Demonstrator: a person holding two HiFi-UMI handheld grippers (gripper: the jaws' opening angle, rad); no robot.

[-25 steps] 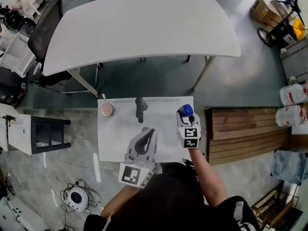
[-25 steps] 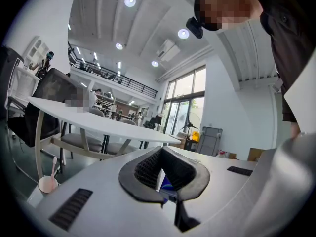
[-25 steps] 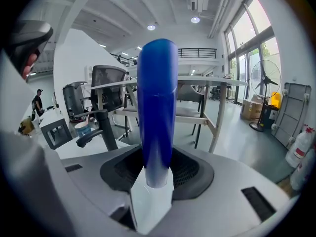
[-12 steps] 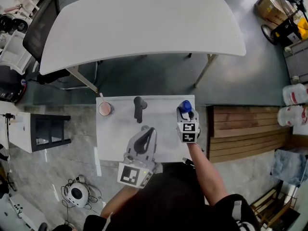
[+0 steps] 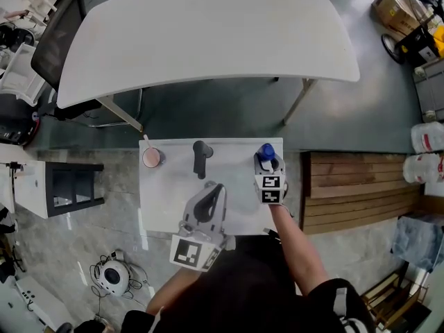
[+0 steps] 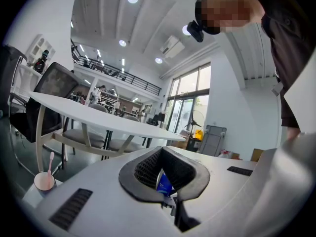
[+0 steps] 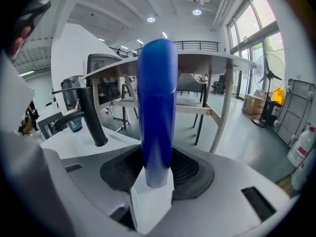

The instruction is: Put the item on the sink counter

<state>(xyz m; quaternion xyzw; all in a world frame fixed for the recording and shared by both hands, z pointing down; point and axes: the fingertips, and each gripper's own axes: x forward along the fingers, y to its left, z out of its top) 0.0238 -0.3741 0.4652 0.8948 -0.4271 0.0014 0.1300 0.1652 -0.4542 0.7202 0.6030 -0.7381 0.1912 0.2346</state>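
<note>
The item is a tall blue tube (image 5: 266, 152) with a rounded top, and my right gripper (image 5: 270, 165) is shut on it. It stands upright between the jaws in the right gripper view, blue tube (image 7: 157, 107), over the back right corner of the small white sink counter (image 5: 166, 200). I cannot tell whether the tube touches the counter. My left gripper (image 5: 216, 189) hovers over the counter's front middle, jaws together, holding nothing that I can see. In the left gripper view a blue sliver shows through the gap of the left gripper (image 6: 168, 191).
A black faucet (image 5: 201, 157) stands at the counter's back middle, left of the tube. A pink cup (image 5: 152, 158) with a toothbrush sits at the back left corner. Beyond is a large white table (image 5: 208, 33); a wooden pallet (image 5: 354, 193) lies to the right.
My right gripper has edged slightly toward the counter's back edge with the blue tube. The left gripper has stayed in place.
</note>
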